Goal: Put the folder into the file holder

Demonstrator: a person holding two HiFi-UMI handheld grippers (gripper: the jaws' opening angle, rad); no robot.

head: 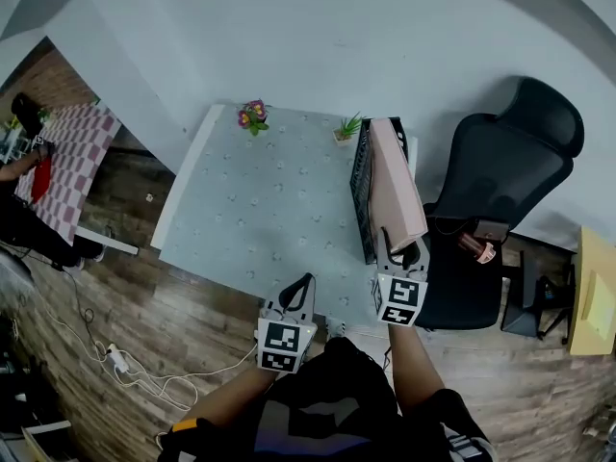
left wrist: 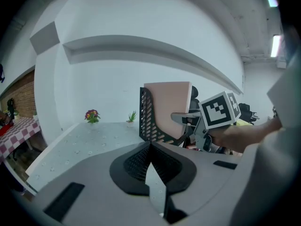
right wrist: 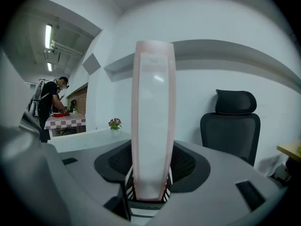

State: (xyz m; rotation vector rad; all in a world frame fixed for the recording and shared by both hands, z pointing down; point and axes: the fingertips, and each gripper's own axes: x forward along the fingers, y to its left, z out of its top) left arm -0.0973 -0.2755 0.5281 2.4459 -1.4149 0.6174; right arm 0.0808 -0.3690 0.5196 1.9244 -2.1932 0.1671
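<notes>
The left tool (head: 300,290) hangs shut and empty at the tabletop's (head: 260,200) 6 o'clock edge, and is best left clear of the work. At 3 o'clock stands the mesh holder (head: 363,195). The pink folder (head: 395,181) leans in or against it, its near end clamped by the right tool (head: 404,255). Best, I judge, to square the folder with the slot, lower it straight, and release only once it is seated.

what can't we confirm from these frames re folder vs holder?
- Head view: the folder has its bottom edge hidden by the right gripper and the file holder wall; seated or not, cannot tell.
- Right gripper view: the folder fills the centre; file holder cannot be identified.
- Left gripper view: file holder slots covered by its mesh and the folder.
</notes>
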